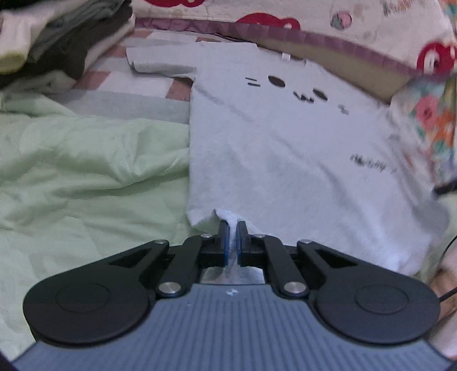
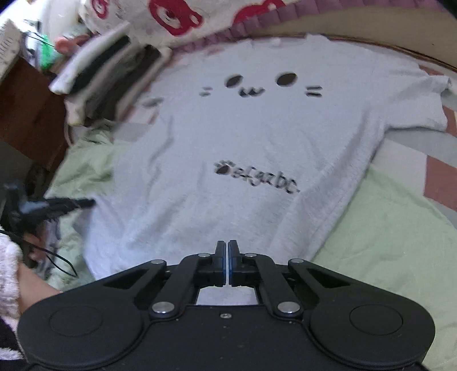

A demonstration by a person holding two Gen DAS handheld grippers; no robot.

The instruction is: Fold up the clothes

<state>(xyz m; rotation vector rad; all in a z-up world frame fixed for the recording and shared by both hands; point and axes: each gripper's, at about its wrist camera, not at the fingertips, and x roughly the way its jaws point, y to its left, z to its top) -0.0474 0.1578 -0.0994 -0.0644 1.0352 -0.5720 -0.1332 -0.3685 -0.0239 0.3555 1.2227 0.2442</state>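
My left gripper [image 1: 233, 228] had a pinch of the white T-shirt [image 1: 285, 148] at its hem, close to the shirt's bottom corner on my left; a small ridge of cloth stood up between the closed fingers. My right gripper [image 2: 227, 248] was clamped tight over the same hem further along, fingers pressed together, but from that camera I couldn't tell whether any fabric was caught between them.

The shirt lay spread face up across the bed, its cartoon face print [image 2: 261, 85] towards the headboard end and the line of lettering [image 2: 257, 178] lower down. One sleeve [image 1: 160, 61] reached out flat over the checked sheet [image 1: 137, 85], and the lower half rested on the light green quilt [image 1: 85, 159]. No fold showed anywhere in it: body full width, both sleeves out.

So this one was laid out and held by the bottom edge, and all of its folding remained, as I judged it. At the far corner of the bed a stack of folded clothes [image 1: 57, 37] sat beside the bear-print pillow [image 2: 171, 14], so part of the job looked done.
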